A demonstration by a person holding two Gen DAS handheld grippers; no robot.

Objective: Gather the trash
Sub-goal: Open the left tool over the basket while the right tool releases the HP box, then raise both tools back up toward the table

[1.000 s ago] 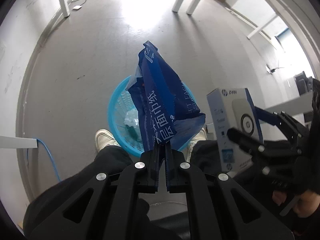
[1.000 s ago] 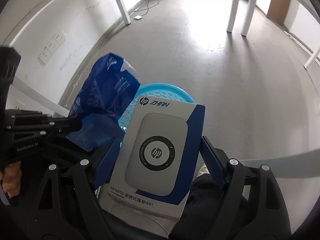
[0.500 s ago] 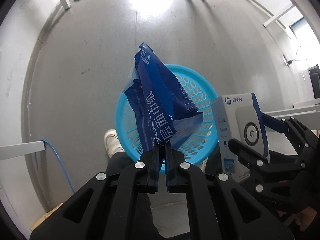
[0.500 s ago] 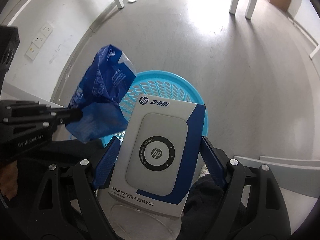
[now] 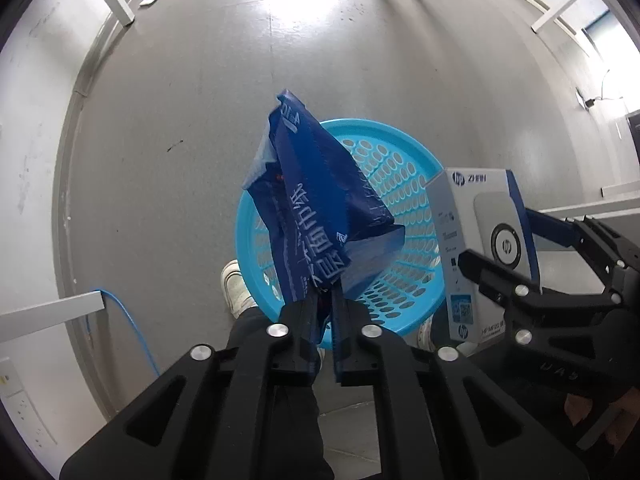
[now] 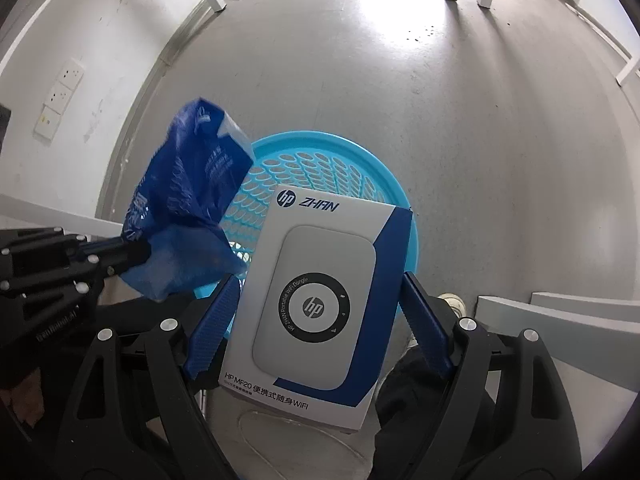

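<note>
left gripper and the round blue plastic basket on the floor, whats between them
Only the crumpled blue plastic wrapper, hanging from the left gripper as its jaws open, directly above the blue basket. The left wrist view shows this best.

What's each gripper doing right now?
Left gripper: fingers opening, blue tissue wrapper still between them, above the blue basket.
Right gripper: shut on the HP WiFi dongle box.

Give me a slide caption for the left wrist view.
Left gripper, jaws opening, dangles a blue wrapper over the blue basket.
</note>
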